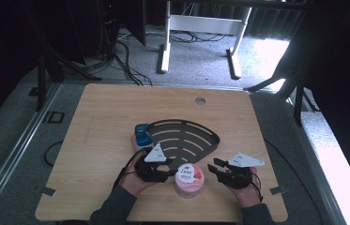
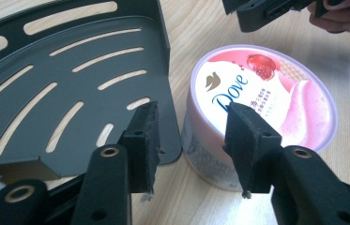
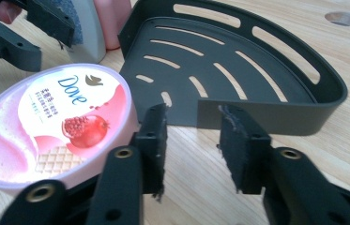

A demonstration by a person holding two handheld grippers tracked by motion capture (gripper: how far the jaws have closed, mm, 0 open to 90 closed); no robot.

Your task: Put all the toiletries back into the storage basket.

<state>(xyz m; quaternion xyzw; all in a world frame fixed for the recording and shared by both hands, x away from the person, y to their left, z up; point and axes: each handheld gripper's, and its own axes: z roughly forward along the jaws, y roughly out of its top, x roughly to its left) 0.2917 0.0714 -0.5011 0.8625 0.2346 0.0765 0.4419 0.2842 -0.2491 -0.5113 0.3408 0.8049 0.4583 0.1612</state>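
A round pink Dove jar [image 1: 189, 178] stands upright near the table's front edge, lid up. My left gripper [image 1: 168, 174] is close on its left and open; in the left gripper view the jar [image 2: 266, 101] lies just beyond the open jaws [image 2: 192, 117]. My right gripper [image 1: 213, 167] is open to the jar's right, a small gap away. In the right gripper view the jar [image 3: 53, 119] sits left of that gripper's [image 3: 194, 115] empty jaws. A black slotted corner shelf [image 1: 184, 137] lies flat behind the jar, and its low rim [image 3: 257, 117] faces the right gripper.
A pink bottle with a blue cap [image 1: 141, 135] stands at the shelf's left edge, behind my left hand. A round cable hole [image 1: 200, 101] is in the tabletop at the back. Bare wood [image 1: 97, 122] spreads to the left and far side.
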